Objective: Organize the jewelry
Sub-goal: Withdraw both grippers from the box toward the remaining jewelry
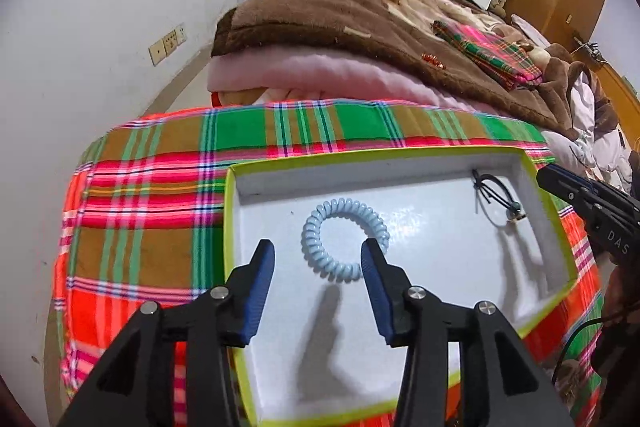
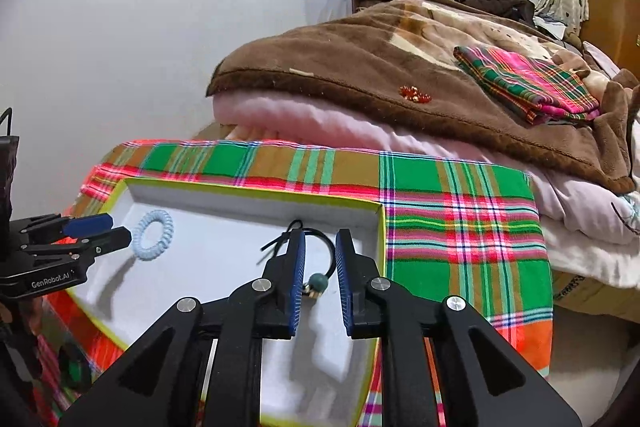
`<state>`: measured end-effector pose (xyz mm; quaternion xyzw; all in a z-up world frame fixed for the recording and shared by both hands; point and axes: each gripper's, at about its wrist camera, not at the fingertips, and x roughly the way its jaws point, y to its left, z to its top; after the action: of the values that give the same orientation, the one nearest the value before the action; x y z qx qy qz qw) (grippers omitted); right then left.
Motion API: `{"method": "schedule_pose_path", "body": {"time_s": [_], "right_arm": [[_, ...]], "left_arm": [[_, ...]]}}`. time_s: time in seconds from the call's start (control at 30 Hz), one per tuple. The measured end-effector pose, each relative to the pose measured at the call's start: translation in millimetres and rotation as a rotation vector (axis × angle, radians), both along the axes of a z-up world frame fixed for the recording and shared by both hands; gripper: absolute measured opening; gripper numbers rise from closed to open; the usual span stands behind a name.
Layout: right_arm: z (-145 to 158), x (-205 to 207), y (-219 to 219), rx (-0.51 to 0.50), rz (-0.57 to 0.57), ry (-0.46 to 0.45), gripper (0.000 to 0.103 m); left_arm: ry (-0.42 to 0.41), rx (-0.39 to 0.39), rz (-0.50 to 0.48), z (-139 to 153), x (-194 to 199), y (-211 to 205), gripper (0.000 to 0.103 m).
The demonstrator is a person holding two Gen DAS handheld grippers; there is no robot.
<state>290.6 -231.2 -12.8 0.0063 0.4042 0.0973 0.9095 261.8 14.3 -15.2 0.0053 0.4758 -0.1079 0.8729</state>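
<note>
A shallow white box with a yellow-green rim [image 1: 230, 227] [image 2: 382, 227] lies on a plaid cloth. A pale blue spiral hair tie [image 1: 345, 238] [image 2: 153, 235] rests flat on its floor. My left gripper [image 1: 318, 259] [image 2: 108, 227] hovers just above it, open, its blue pads either side of the coil's near edge, not pressing it. A black elastic hair tie with a green bead [image 1: 494, 205] [image 2: 320, 281] lies at the box's right end. My right gripper [image 2: 320, 245] [image 1: 560, 183] stands over it, slightly open, pads apart from the band.
The plaid cloth [image 1: 160, 195] [image 2: 460, 227] covers the low surface under the box. Behind it a bed carries a brown blanket [image 2: 360, 67], pink bedding, a folded plaid cloth [image 2: 532, 83] and a small red sparkly ornament [image 2: 416, 94]. White wall on the left, shelf far back.
</note>
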Motion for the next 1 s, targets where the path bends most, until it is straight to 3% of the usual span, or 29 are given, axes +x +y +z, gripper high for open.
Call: {"method": "schedule_pose_path", "body": {"time_s": [0.43, 0.7, 1.0], "right_arm": [[34, -61, -8, 0.044, -0.001, -0.094, 0.027], [35, -102, -12, 0.05, 0.006, -0.113, 0.027], [19, -136, -5, 0.092, 0.057, -0.072, 0.031]], "left_arm": [[-0.087, -0.054, 0.019, 36, -58, 14, 0.052], [-0.096, -0.099, 0.05, 35, -97, 33, 0.054], [-0.09, -0.133, 0.096, 19, -138, 56, 0.058]]}}
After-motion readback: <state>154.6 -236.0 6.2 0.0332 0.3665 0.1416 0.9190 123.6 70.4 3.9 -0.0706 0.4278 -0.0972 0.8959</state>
